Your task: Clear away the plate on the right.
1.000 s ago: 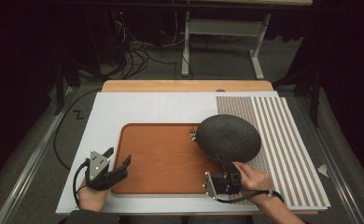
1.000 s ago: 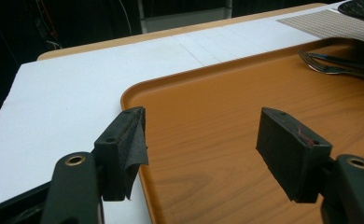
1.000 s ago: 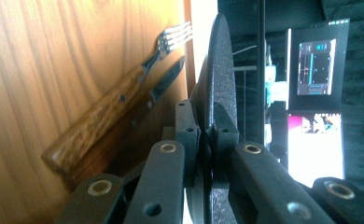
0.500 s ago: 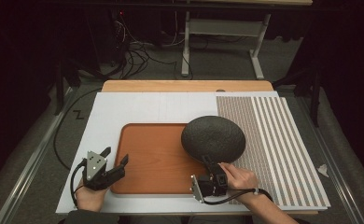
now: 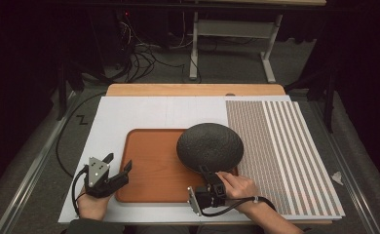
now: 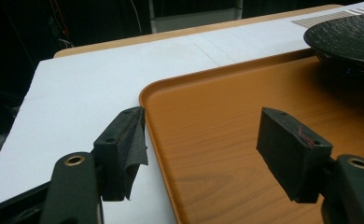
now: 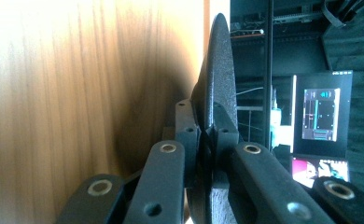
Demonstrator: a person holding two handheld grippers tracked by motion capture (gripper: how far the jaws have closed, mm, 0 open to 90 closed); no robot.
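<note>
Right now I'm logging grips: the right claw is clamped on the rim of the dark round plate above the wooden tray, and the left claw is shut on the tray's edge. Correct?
Not quite. The left claw is open: the left gripper view shows its jaws spread apart, straddling the wooden tray's edge without pinching it. The rest stands: the right claw is clamped on the dark round plate's rim.

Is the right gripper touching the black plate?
Touching. In the right gripper view, the right gripper has its jaws clamped on the black plate's rim, one on each face.
</note>
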